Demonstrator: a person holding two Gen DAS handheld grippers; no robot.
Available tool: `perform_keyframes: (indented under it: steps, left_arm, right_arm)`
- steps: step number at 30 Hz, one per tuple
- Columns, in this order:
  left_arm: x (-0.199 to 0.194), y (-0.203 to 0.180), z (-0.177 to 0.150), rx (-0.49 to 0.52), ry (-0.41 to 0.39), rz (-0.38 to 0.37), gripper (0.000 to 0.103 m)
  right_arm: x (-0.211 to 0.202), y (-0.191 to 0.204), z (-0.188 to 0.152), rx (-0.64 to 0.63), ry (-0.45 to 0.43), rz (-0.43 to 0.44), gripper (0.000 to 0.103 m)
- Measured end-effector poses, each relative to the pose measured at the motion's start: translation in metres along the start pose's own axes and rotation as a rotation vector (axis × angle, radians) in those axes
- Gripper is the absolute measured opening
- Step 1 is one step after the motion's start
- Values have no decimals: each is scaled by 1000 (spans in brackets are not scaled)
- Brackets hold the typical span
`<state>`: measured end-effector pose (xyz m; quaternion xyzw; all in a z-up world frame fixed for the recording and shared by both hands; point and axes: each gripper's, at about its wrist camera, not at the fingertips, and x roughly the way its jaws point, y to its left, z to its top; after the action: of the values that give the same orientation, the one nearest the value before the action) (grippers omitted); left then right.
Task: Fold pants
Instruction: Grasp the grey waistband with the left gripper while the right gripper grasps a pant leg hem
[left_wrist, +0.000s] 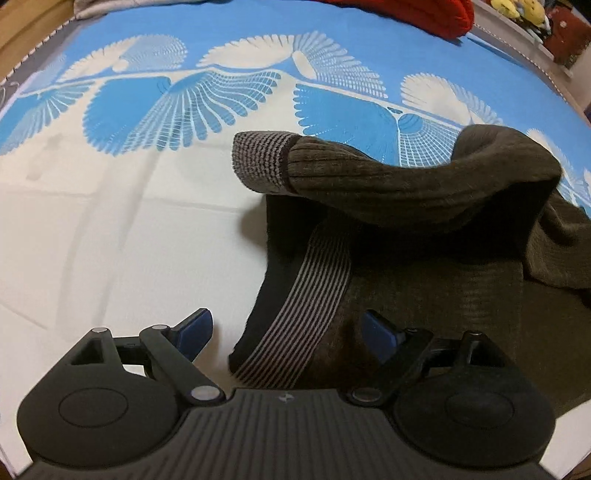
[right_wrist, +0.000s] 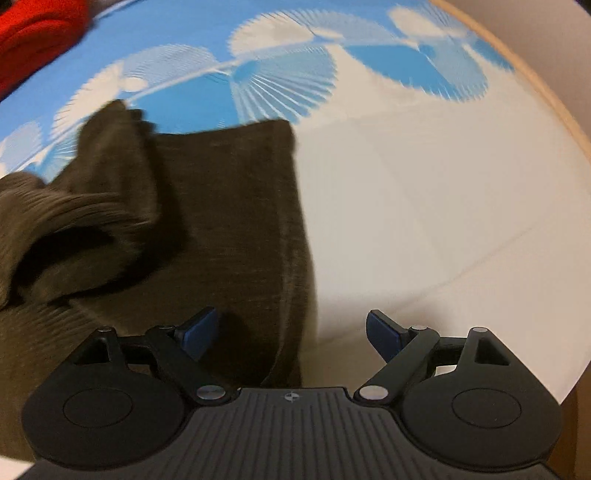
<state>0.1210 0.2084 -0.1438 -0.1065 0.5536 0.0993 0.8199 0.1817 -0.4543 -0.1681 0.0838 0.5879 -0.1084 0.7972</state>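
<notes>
On the bed (left_wrist: 110, 229), brown ribbed pants (left_wrist: 424, 280) lie partly bunched; the left gripper (left_wrist: 288, 332) straddles their striped waistband (left_wrist: 306, 295), the right gripper (right_wrist: 291, 332) their side edge, both open, empty.

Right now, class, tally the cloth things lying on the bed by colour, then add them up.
Brown: 1, the pants
Red: 1, a garment at the far edge
Grey: 1, a cloth at the far corner
Blue and white: 1, the bedsheet beneath them
Total: 4
</notes>
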Motion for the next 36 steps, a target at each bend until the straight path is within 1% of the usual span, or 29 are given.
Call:
perform_keyframes:
  steps: [2, 5, 7, 8, 9, 10, 11, 12, 13, 14, 15, 16, 18, 21, 24, 26, 28, 30, 32, 33, 34, 36]
  left_arm:
    - [10, 2, 4, -27, 16, -10, 91]
    - [25, 2, 7, -52, 64, -10, 91]
    - [35, -1, 8, -43, 99, -28, 91]
    - [39, -5, 7, -28, 117, -46, 91]
    - [40, -9, 7, -6, 125, -44, 92]
    - [41, -16, 5, 33, 124, -20, 92]
    - [42, -20, 4, 69, 124, -3, 92]
    - [41, -23, 3, 87, 120, 4, 90]
    - [40, -24, 3, 93, 117, 8, 87]
    - [38, -23, 3, 94, 111, 16, 78]
    - [35, -21, 3, 95, 104, 22, 66]
    - [31, -20, 2, 94, 98, 16, 61]
    - [22, -18, 2, 100, 87, 5, 45]
    - [5, -21, -5, 144, 62, 1, 36]
    - [-17, -20, -11, 144, 37, -3, 28]
    - [-36, -19, -14, 146, 18, 6, 27]
    - [-49, -19, -19, 177, 36, 36, 27]
    - [-57, -21, -28, 199, 85, 62, 27]
    - [-64, -31, -38, 249, 119, 86, 27]
    - [-68, -34, -44, 257, 116, 99, 28]
    - [-69, -35, -47, 245, 107, 103, 28]
    - [-69, -35, -47, 229, 107, 82, 33]
  right_arm:
    - [8, -1, 0, 9, 34, 12, 88]
    - [15, -1, 2, -11, 46, 13, 88]
    - [13, -1, 0, -19, 46, 10, 88]
    - [12, -1, -1, -16, 48, 12, 87]
    - [12, -2, 0, -12, 52, 23, 86]
    - [13, -2, 2, -6, 55, 47, 79]
    - [12, -3, 2, 2, 56, 74, 63]
    - [9, -4, 2, 11, 58, 101, 52]
    - [6, -4, 2, 16, 56, 118, 28]
    - [2, -4, 1, 14, 48, 108, 8]
    - [-2, -4, 0, 13, 36, 98, 8]
    - [-7, -7, 0, 25, 19, 109, 8]
    - [-21, -14, -2, 65, -20, 140, 8]
    - [-39, -26, -4, 111, -74, 161, 7]
    - [-50, -38, -10, 141, -97, 165, 7]
    - [-58, -43, -18, 148, -100, 141, 7]
    - [-60, -46, -26, 140, -57, 97, 7]
    - [-53, -41, -36, 66, 31, 36, 7]
    - [-44, -34, -49, -34, 132, 44, 7]
    - [-43, -32, -52, -71, 146, 47, 7]
    - [-45, -32, -51, -82, 131, 51, 7]
    - [-54, -46, -44, -6, 67, 107, 9]
